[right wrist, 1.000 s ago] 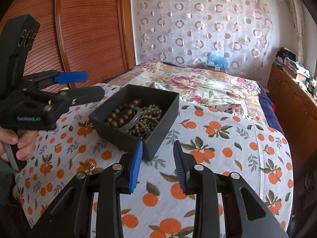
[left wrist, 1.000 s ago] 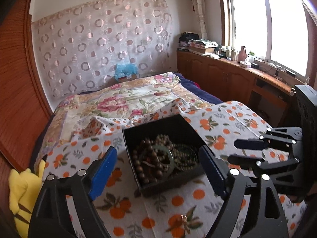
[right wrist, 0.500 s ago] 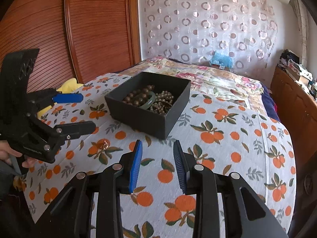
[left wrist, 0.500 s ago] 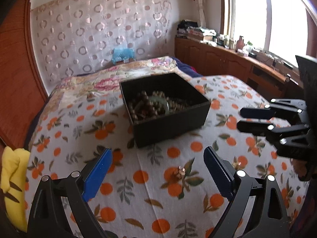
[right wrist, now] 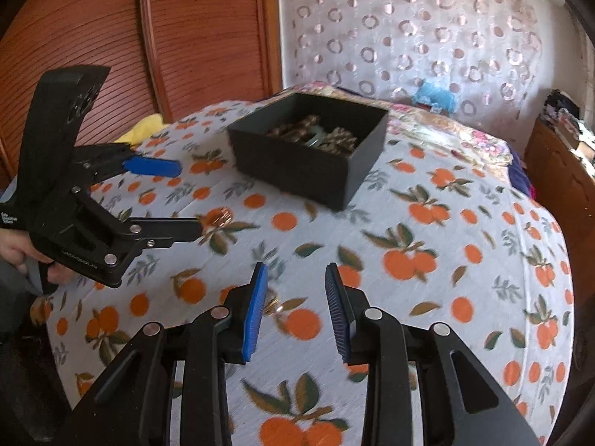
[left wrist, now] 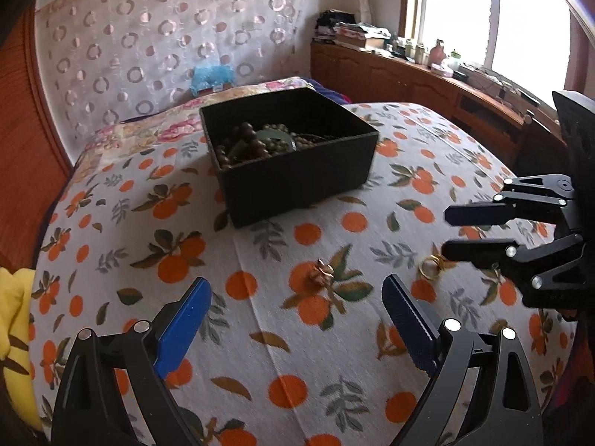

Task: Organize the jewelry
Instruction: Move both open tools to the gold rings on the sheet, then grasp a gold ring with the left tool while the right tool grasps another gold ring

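Observation:
A black open box point(left wrist: 297, 171) full of brown bead strings and a green bangle point(left wrist: 277, 137) sits on the orange-print cloth; it also shows in the right wrist view point(right wrist: 308, 156). A small gold ornament point(left wrist: 322, 271) lies in front of my open left gripper point(left wrist: 295, 319), and shows in the right wrist view point(right wrist: 217, 219) by that gripper's lower finger. A gold ring point(left wrist: 430, 268) lies to the right, under my right gripper point(left wrist: 446, 232). In the right wrist view the ring point(right wrist: 277, 306) lies just ahead of my open, empty right gripper point(right wrist: 295, 312).
The cloth point(left wrist: 260, 327) covers a rounded surface that drops off at the edges. A yellow soft toy point(left wrist: 13, 319) lies at the left edge. A wooden cabinet with clutter point(left wrist: 427, 78) runs under the window at right. A wooden panel point(right wrist: 167, 37) stands at left.
Both grippers have pulled back from the box and dropped lower toward the cloth. The gold ornament and the ring have come into view close in front of them. Both grippers stay open.

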Available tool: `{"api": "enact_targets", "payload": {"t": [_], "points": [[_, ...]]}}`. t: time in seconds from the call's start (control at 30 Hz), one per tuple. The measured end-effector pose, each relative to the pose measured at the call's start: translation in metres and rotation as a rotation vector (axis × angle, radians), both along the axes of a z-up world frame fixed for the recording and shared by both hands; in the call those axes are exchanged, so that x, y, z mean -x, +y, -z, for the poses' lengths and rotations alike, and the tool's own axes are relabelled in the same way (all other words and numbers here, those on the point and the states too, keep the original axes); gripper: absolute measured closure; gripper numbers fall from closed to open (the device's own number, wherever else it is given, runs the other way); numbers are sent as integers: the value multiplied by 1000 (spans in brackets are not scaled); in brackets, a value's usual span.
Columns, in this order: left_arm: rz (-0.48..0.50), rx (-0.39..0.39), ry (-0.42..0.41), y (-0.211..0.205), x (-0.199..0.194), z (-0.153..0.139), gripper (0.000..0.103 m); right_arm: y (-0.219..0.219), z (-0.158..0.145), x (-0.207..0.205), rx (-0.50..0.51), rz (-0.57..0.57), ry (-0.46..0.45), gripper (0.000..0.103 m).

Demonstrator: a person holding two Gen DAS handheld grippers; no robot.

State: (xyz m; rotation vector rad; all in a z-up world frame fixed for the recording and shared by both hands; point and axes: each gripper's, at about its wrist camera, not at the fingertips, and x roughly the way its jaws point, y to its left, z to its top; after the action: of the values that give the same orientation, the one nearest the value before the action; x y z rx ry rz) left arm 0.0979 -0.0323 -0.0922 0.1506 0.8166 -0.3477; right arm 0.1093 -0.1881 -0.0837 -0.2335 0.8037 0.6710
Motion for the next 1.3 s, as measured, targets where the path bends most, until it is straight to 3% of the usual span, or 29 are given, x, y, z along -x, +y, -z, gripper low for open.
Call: {"api": "enact_targets", "payload": {"t": [0.07,0.2,0.4,0.57,0.7,0.87,1.03,1.3], "points": [[12,0,3,-2,3,0,14,4,4,3,19,-21,13,68],[23,18,26,-3,3,3,29,9,9,4,38,-38,30,68],[32,32,38,-5,0,4,38,15,14,7,97,-55,10,68],[38,20,42,-10,-7,4,40,14,13,10,104,-66,1,84],[47,13,55,-14,-13,7,52,9,10,8,88,-57,-2,94],[48,8,59,-18,-19,9,63,6,9,8,81,-49,-8,94],[51,-5,52,-21,-21,9,89,2,6,8,63,-44,-13,94],[26,11,12,-17,-16,-1,89,-3,-1,6,50,-33,-27,94]]}}
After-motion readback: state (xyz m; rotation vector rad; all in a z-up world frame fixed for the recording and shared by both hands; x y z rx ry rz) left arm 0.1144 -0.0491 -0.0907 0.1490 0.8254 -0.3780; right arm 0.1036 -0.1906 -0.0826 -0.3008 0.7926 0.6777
